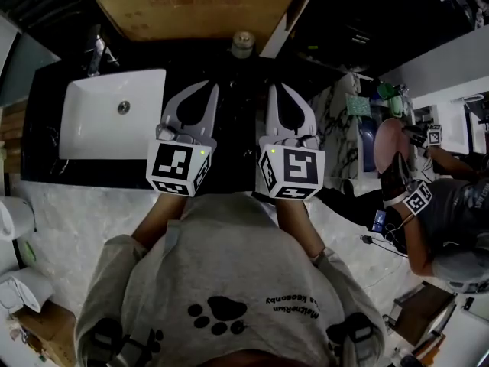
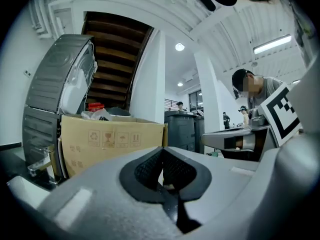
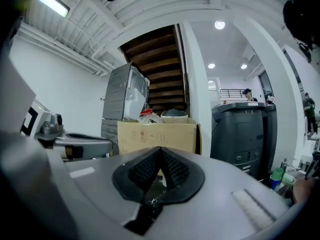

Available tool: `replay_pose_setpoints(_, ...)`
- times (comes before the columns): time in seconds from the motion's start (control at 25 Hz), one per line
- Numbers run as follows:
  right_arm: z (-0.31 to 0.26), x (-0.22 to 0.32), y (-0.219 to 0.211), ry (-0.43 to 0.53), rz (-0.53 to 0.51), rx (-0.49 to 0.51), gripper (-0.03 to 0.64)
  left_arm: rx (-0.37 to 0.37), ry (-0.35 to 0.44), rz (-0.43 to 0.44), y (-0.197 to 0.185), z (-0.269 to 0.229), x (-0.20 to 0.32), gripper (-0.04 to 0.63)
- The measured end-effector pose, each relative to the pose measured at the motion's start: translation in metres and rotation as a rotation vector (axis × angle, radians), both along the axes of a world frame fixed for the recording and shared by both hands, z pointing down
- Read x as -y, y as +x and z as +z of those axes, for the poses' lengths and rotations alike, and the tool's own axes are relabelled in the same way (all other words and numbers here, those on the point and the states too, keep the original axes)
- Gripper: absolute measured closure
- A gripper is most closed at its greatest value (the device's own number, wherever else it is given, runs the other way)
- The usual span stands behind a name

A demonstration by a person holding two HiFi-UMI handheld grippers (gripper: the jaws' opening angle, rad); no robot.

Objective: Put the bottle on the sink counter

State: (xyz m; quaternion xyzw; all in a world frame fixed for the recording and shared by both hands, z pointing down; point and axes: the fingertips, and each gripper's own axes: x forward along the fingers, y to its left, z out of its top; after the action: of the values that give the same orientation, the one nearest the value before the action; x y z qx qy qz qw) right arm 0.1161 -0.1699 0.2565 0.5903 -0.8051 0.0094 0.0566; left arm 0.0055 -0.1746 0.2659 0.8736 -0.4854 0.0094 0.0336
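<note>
In the head view a small bottle (image 1: pixel 243 44) with a round grey top stands at the back of the black sink counter (image 1: pixel 237 128), just in front of a cardboard box. Both grippers hover side by side over the counter, nearer to me than the bottle and apart from it. My left gripper (image 1: pixel 208 87) is shut, its fingertips meeting with nothing between them. My right gripper (image 1: pixel 276 89) is shut and empty too. In the gripper views the left gripper (image 2: pixel 162 151) and the right gripper (image 3: pixel 160 151) point level at the box, and the bottle is hidden behind the jaws.
A white basin (image 1: pixel 114 113) with a faucet (image 1: pixel 95 52) is set in the counter's left part. The open cardboard box (image 1: pixel 199 6) stands behind the counter. Grey bins (image 3: pixel 242 134) stand to its right. A person (image 1: pixel 435 205) sits low at the right.
</note>
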Motion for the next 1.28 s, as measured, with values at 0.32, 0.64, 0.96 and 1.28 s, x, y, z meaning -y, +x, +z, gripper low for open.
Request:
replay_pose_setpoints(0.32,-0.012,-0.033,-0.022,0.017,-0.013,0.033,0.617,0.009,0.027,0.01,-0.014,-0.019,-0.032,0.592)
replay_pose_setpoints(0.64,-0.004,-0.055,-0.044,0.004,0.013,0.006,0.617,0.028,0.02,0.029,-0.037,-0.013,-0.044,0.592)
replay_pose_setpoints(0.96,0.004,-0.075,-0.065,0.021,0.029,0.005,0.617,0.027,0.021,0.105,-0.038,0.001,-0.06,0.593)
replay_pose_setpoints(1.28,0.0,-0.079,-0.084,0.053,0.025,-0.015,0.617,0.034,0.032,0.127,-0.053,0.004,-0.063,0.592)
